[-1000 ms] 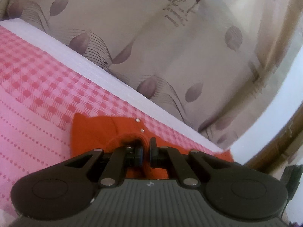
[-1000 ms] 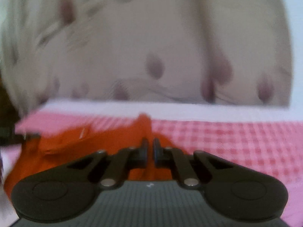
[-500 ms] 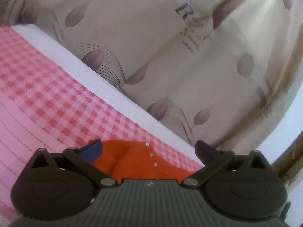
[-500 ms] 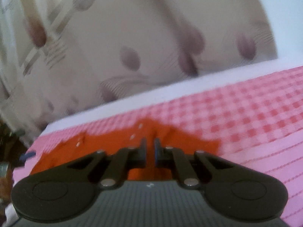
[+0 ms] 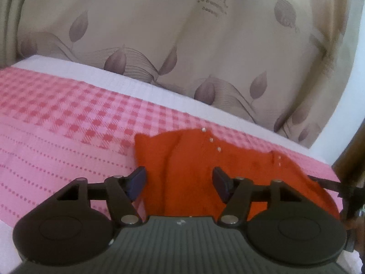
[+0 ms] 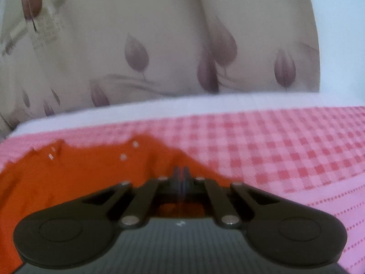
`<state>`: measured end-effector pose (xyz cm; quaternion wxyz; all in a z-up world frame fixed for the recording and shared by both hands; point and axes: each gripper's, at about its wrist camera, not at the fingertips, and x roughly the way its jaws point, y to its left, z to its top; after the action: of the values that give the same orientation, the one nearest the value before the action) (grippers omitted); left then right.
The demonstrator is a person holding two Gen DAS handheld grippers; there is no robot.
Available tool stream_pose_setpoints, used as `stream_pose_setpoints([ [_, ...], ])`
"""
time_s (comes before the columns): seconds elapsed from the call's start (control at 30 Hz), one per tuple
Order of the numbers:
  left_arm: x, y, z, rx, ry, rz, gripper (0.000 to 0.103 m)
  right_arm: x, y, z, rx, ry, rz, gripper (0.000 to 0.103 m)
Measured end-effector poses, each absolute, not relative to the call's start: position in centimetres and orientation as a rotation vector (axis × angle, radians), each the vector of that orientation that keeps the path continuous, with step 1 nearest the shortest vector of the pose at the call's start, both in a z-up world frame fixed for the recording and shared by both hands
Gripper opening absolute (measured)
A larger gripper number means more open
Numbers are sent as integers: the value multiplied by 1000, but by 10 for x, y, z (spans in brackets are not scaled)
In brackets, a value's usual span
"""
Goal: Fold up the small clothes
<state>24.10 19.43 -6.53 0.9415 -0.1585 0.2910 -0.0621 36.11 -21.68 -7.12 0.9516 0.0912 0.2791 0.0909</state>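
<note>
A beige curtain (image 5: 159,34) printed with mauve leaves and dark lettering is hanging behind the bed (image 5: 127,84), whose white mattress edge is showing beyond a pink checked and dotted bedspread (image 5: 57,123) under soft daylight.

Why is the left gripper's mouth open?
The left gripper is open: its jaws stand wide apart over the orange cloth, pinching nothing. Why, I cannot tell.

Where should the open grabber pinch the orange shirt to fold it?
Probably the near left corner of the orange shirt, where its edge lies flat on the pink cloth. The left gripper is open above that side, so come down from above and slide one finger under the edge. The right gripper looks shut on the other side.
</note>
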Motion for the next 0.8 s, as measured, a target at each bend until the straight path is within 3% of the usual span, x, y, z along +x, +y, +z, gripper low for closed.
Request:
stream_pose_setpoints([
  [0.07,238,191,-64,-290,581,-115,82,353,-226,-71,254,535,204,2],
  [0.17,230,182,-55,-220,538,-98,95,328,-238,-54,363,432,189,3],
  [0.3,227,168,-45,-134,513,-83,98,291,-214,-36,285,384,258,4],
  [0.6,228,154,-45,-52,555,-6,100,288,-143,-66,75,541,222,7],
  [0.8,226,150,-46,5,555,22,103,284,-140,-71,114,511,198,10],
])
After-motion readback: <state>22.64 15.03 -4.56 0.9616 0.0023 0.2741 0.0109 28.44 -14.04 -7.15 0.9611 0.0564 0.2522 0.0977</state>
